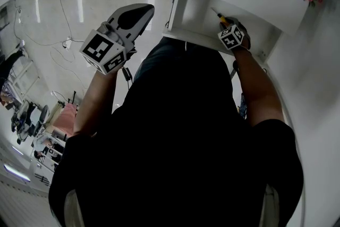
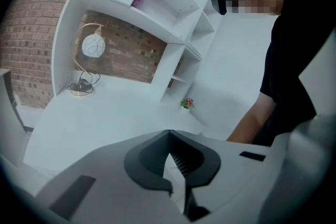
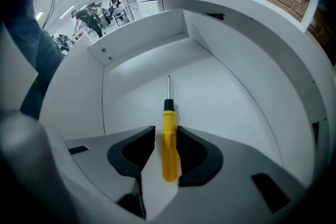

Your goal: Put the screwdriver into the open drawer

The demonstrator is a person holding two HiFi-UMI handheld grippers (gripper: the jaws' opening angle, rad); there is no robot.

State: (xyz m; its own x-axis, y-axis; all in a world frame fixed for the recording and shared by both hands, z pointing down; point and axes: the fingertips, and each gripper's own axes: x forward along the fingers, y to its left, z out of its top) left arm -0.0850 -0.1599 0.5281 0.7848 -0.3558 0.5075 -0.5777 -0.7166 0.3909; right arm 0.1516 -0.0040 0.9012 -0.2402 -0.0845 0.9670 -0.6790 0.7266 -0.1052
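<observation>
One screwdriver (image 3: 168, 136), yellow handle, black collar, slim metal shaft

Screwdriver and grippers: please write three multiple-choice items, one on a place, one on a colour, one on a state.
1. Where does the screwdriver point?
A. into the open drawer
B. at a bottle
C. at a plate

2. What colour is its handle?
A. red
B. yellow
C. green

3. How do the jaws of the left gripper stand?
A. wide apart
B. on a cup
C. together, empty

Answers:
1. A, the shaft lies over the drawer's white inside.
2. B, yellow shows between the jaws of the right gripper.
3. C, the tips meet with nothing between.
</observation>
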